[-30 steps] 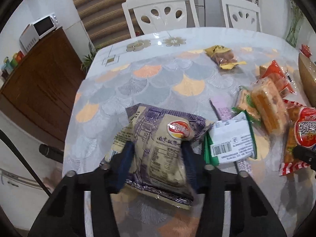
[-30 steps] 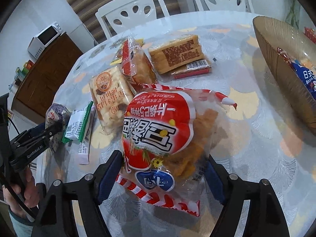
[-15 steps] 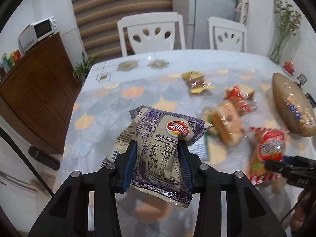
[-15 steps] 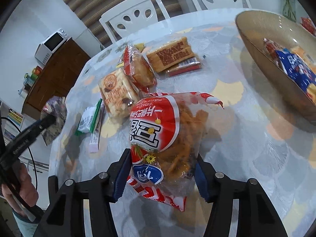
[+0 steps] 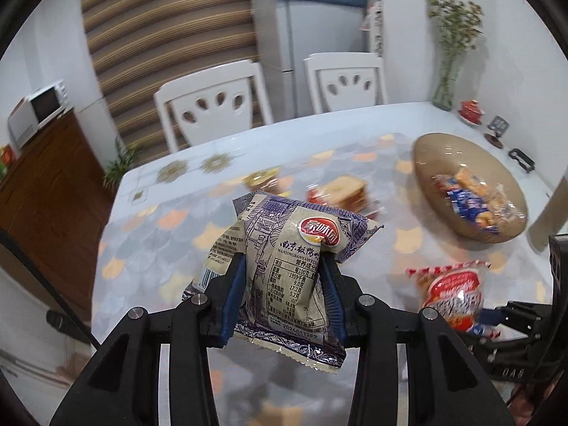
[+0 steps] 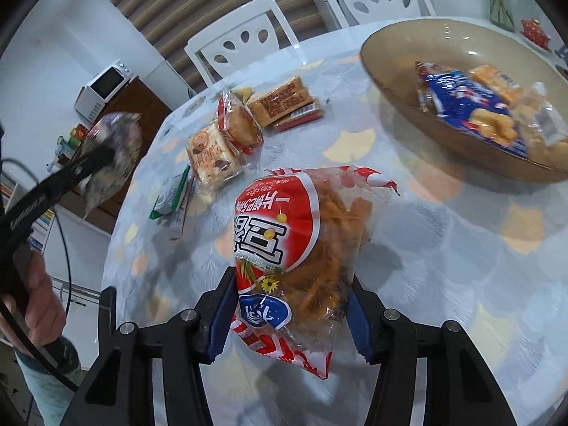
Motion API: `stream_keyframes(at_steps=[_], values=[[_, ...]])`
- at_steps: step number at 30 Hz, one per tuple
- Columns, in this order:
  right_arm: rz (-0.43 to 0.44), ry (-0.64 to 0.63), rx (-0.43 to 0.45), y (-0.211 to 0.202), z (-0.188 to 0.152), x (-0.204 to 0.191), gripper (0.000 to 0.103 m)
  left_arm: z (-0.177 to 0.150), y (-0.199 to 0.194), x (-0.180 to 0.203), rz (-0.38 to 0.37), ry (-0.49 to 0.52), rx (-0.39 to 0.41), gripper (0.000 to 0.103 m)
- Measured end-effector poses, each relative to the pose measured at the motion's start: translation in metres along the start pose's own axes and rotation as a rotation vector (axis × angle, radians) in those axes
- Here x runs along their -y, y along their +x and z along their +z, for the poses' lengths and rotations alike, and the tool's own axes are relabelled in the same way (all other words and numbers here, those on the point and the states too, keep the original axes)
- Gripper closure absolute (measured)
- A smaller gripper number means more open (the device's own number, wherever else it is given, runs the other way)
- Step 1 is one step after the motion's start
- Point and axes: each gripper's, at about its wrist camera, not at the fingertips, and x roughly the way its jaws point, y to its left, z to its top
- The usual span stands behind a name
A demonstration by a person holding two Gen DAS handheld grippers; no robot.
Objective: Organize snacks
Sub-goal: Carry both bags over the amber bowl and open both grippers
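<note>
A: Left wrist view, item?
B: Left claw (image 5: pixel 284 294) clamped on purple packet (image 5: pixel 287 266), lifted clear of the surface (image 5: pixel 149 234), pitched downward. Step: carrying; bowl (image 5: pixel 443 163) far right.

A: Right wrist view?
B: Right claw (image 6: pixel 289 310) closing onto red snack bag (image 6: pixel 298 245), pads pressing it, angled down. Next, likely: reach over the bowl (image 6: pixel 408 81) at far right and release.

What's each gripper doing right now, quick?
Left gripper: shut on the purple packet.
Right gripper: jaws closing, gripping the red bag.
</note>
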Motion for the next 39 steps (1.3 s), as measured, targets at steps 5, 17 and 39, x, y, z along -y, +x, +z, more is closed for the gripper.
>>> stream_keyframes(at_steps=[5, 17, 39], values=[[0.006, 0.000, 0.016, -0.025, -0.008, 0.012, 0.048, 0.014, 0.001, 0.044, -0.048, 0.064, 0.016, 0.065], [-0.076, 0.036, 0.208, -0.111, 0.030, 0.052, 0.048, 0.054, 0.016, 0.128, -0.171, 0.161, 0.053, 0.065], [-0.336, 0.155, 0.350, -0.115, 0.162, 0.134, 0.048, 0.087, 0.098, 0.184, -0.399, 0.172, 0.012, 0.065]])
